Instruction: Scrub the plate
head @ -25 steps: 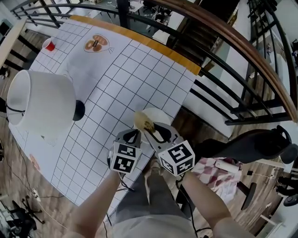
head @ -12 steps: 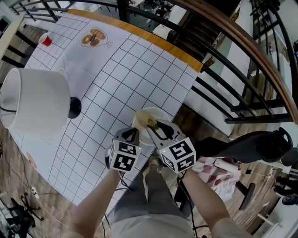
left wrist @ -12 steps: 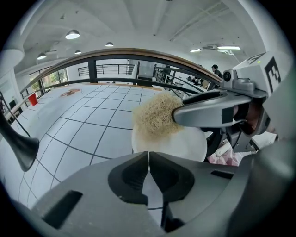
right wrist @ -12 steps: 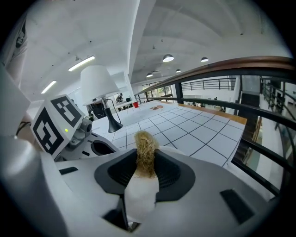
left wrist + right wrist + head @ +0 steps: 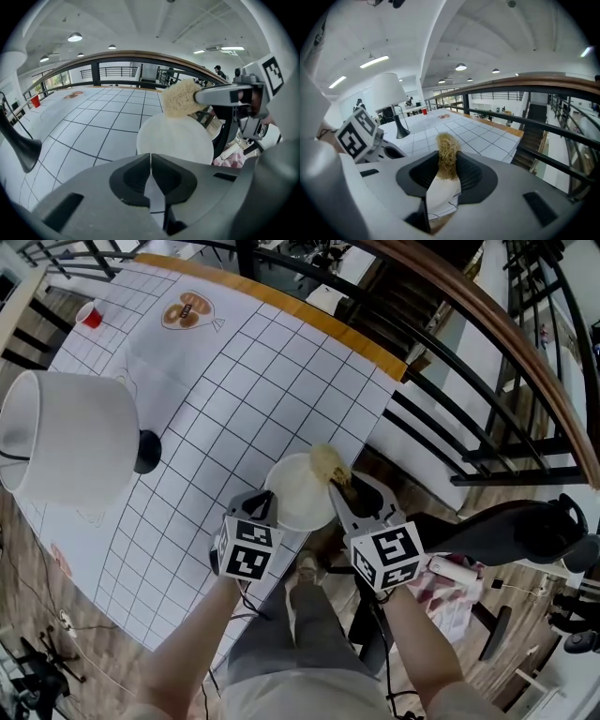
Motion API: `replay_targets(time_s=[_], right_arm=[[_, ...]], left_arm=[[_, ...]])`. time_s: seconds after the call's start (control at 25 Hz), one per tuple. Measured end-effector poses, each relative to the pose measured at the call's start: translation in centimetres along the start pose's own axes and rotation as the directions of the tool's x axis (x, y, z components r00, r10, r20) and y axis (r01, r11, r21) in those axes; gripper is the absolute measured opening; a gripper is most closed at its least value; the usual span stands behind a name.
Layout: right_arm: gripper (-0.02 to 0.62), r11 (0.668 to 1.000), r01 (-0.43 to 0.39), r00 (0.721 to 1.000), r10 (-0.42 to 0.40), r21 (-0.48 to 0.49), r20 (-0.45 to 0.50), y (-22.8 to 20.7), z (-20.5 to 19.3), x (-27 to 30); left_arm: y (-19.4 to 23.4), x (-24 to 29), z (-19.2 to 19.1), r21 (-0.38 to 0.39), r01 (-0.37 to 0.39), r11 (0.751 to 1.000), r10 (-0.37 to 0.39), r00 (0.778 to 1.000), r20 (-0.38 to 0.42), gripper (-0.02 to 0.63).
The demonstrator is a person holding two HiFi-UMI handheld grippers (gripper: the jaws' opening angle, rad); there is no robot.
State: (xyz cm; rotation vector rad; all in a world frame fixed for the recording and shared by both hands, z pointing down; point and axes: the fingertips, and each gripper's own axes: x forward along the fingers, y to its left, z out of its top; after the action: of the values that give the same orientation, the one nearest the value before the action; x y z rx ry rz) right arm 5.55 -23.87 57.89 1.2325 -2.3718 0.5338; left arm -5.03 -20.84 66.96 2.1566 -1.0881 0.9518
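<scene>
My table (image 5: pixel 234 381) is a flat white sheet ruled in a dark grid, with an orange strip along the far edge. A lamp (image 5: pixel 66 437) with a smooth white drum shade and a black base stands at its left. The plate (image 5: pixel 295 495), round, plain and cream, is at the table's near edge. My left gripper (image 5: pixel 265 514) is clamped on its near rim; only the left gripper view shows that tight seam. My right gripper (image 5: pixel 339 493) pinches the scrubber (image 5: pixel 328 463), a coarse straw-coloured tuft touching the plate's far right rim. The right gripper view shows its fibres between the jaws. A small red cup (image 5: pixel 92 318) stands at the far corner.
</scene>
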Motion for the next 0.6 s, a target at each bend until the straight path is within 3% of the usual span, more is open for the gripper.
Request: replay_targets(time_s=[0.2,0.36,0.6], right_arm=[[0.118,0.989,-0.148,0.987,0.148,0.011,-0.056,6.1,-0.9,0.4],[0.118,0.982,-0.161,0.978,0.173,0.099,-0.117,7.3,-3.6,1.9],[0.115,0.987,-0.15,0.975,0.156,0.05,-0.159,6.0,-4.8,1.9]], left_arm=[[0.0,0.0,-0.1,-0.012,0.002,1.0,-0.002,1.0,0.006,0.021],[-0.2,-0.2,-0.4,-0.035,0.008,0.999,-0.008,1.0,0.002,0.018],[-0.1,-0.3,-0.1,-0.036,-0.001,0.999,0.002,1.0,0.028,0.017]])
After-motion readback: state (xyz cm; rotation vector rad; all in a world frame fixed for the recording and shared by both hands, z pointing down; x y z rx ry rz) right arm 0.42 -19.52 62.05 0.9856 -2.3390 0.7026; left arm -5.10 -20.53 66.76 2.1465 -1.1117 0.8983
